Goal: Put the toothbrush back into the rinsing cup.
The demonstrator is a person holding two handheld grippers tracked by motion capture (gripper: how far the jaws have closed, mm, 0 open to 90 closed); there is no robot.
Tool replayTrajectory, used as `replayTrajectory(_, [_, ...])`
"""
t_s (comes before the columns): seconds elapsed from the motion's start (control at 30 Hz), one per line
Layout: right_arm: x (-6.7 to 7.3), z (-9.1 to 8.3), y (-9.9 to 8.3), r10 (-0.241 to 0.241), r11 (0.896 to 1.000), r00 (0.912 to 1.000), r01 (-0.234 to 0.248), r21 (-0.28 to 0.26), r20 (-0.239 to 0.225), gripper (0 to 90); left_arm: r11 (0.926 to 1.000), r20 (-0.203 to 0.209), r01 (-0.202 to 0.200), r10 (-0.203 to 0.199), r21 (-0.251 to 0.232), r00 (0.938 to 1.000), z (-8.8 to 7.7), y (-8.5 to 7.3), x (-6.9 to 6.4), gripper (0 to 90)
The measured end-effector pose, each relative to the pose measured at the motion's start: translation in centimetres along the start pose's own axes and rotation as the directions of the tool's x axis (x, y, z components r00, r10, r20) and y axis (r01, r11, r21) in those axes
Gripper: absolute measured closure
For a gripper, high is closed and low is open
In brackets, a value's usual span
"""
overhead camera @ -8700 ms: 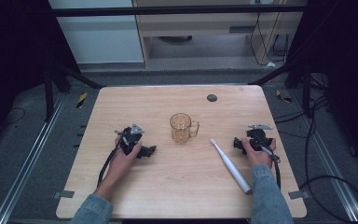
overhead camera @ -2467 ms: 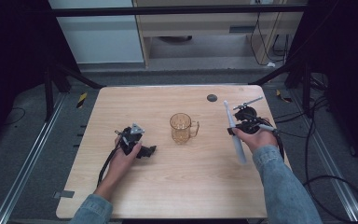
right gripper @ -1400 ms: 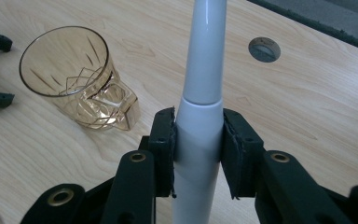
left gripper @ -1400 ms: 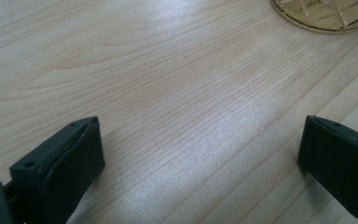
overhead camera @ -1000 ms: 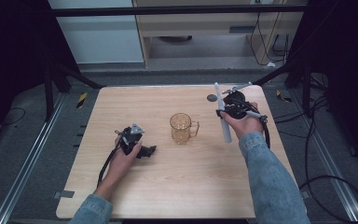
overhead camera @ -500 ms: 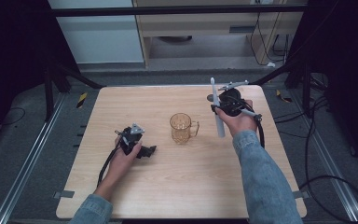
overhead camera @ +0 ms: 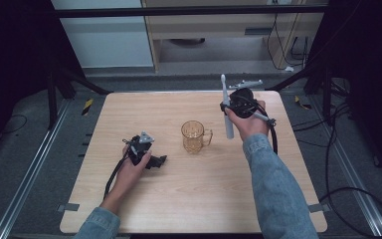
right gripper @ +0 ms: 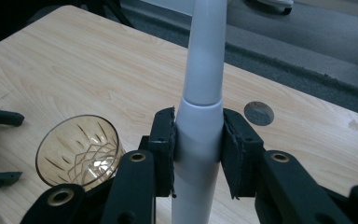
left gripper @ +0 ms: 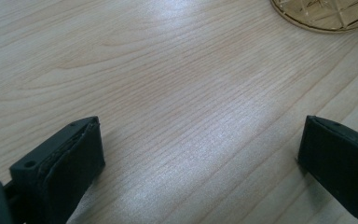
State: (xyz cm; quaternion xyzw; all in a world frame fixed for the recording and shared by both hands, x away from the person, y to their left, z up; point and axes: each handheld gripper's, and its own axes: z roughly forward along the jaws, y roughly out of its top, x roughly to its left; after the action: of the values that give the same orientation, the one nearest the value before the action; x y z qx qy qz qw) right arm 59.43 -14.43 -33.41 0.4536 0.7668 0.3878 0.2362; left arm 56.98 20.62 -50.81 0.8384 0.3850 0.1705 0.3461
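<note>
right gripper (right gripper: 198, 154) clamped on electric toothbrush (overhead camera: 226, 107), upright near desk's far edge for dropping into glass mug (overhead camera: 194, 136); left gripper (left gripper: 200, 158) wide open, empty.

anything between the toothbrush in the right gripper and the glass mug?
Nothing visible. The right gripper is shut on the white toothbrush, held roughly upright above the table, just right of the amber glass mug. The mug's mouth is open and empty. The left gripper rests open on the table on the mug's other side.
</note>
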Motion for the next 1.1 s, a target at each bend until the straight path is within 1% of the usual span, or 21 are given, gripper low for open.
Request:
replayTrajectory(0.13, [0.2,-0.4,0.4,0.011,0.999,0.9999,-0.011,-0.036,0.004,67.4,1.0000,0.000,0.000,0.000,0.000,1.0000,0.0,0.0,0.0,0.0])
replayTrajectory(0.2, [0.4,-0.5,0.6,0.008,0.999,1.0000,-0.008,-0.050,0.004,67.5,1.0000,0.000,0.000,0.000,0.000,1.0000,0.0,0.0,0.0,0.0])
replayTrajectory(0.3, [0.5,-0.6,1.0,0.006,0.998,1.0000,-0.005,-0.056,0.004,67.5,1.0000,0.000,0.000,0.000,0.000,1.0000,0.0,0.0,0.0,0.0])
replayTrajectory(0.43, [0.9,-1.0,1.5,0.003,0.996,1.0000,-0.003,-0.086,0.001,67.5,1.0000,0.000,0.000,0.000,0.000,1.0000,0.0,0.0,0.0,0.0])
replayTrajectory(0.57, [1.5,-1.4,1.8,0.004,0.993,1.0000,-0.004,-0.114,-0.003,67.5,1.0000,0.000,0.000,0.000,0.001,1.0000,0.0,0.0,0.0,0.0])
replayTrajectory(0.6, [1.9,-1.6,1.8,-0.004,0.992,1.0000,0.004,-0.125,0.001,67.4,1.0000,0.000,-0.001,0.001,0.001,1.0000,0.0,0.0,0.0,0.0])
replayTrajectory(0.8, [3.3,-2.3,2.4,-0.032,0.983,0.9995,0.033,-0.180,0.008,67.5,1.0000,0.000,0.000,0.000,0.000,1.0000,0.0,0.0,0.0,0.0])
replayTrajectory(0.93, [3.8,-2.4,2.5,-0.042,0.980,0.9991,0.043,-0.193,0.012,67.5,1.0000,0.000,0.000,0.000,0.001,1.0000,0.0,0.0,0.0,0.0])
replayTrajectory(1.1, [4.1,-2.4,2.6,-0.040,0.978,0.9992,0.041,-0.206,0.007,67.4,1.0000,0.000,0.000,0.000,0.001,1.0000,0.0,0.0,0.0,0.0])
